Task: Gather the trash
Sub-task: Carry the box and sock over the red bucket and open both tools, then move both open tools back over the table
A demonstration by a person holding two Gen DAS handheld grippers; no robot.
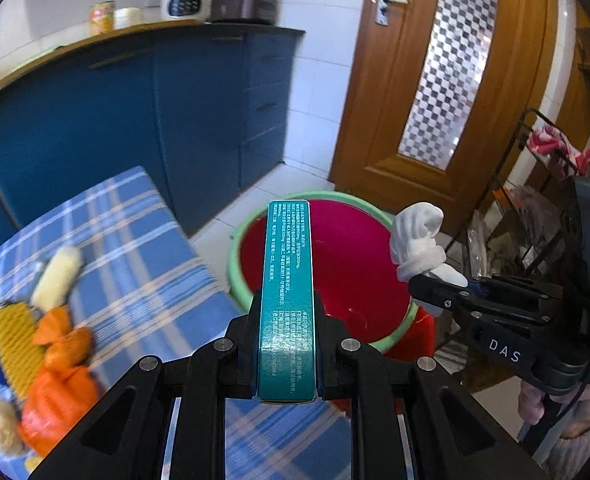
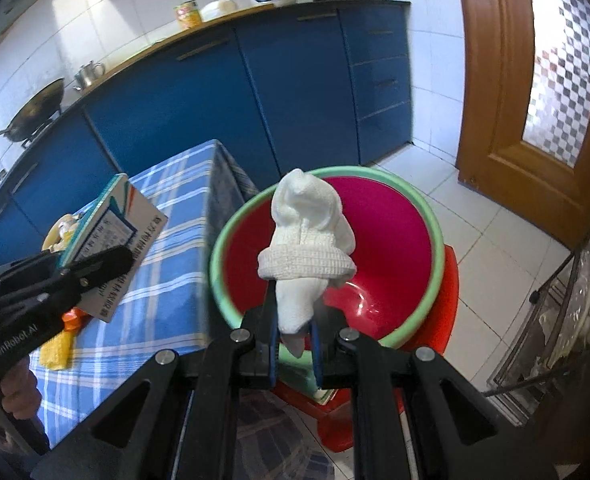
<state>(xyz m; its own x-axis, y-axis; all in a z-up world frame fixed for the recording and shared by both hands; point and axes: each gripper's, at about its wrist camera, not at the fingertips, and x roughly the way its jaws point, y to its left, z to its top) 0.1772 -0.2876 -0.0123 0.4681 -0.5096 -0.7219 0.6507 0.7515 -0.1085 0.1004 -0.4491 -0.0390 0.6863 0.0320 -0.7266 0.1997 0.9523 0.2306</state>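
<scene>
— Blue cabinets point(image 1: 143, 120) run behind a checked tablecloth point(image 1: 135, 248), and a wooden door point(image 1: 435, 80) fills the two o'clock side. Why both hands up at once?

— Because each of my tongs already carries a piece of trash, and the red basin point(image 1: 355, 248) with the green rim sits on a red stool just beside the table's corner. My left gripper point(image 1: 287, 344) is clenched on a teal carton point(image 1: 289, 280), pinched across its narrow faces so the long box points toward twelve o'clock over the basin.

— And the other one?

— My right gripper point(image 2: 295, 340) is clamped on the tail of a balled white cloth point(image 2: 309, 240), which stands up over the basin's bowl. Seen from my left side it hangs at three o'clock.

— So what is left?

— I judge both are poised for dropping; the basin looks bare inside. Orange and yellow soft toys point(image 1: 55, 340) lie on the cloth at eight o'clock; whether they count as trash I cannot tell.
</scene>
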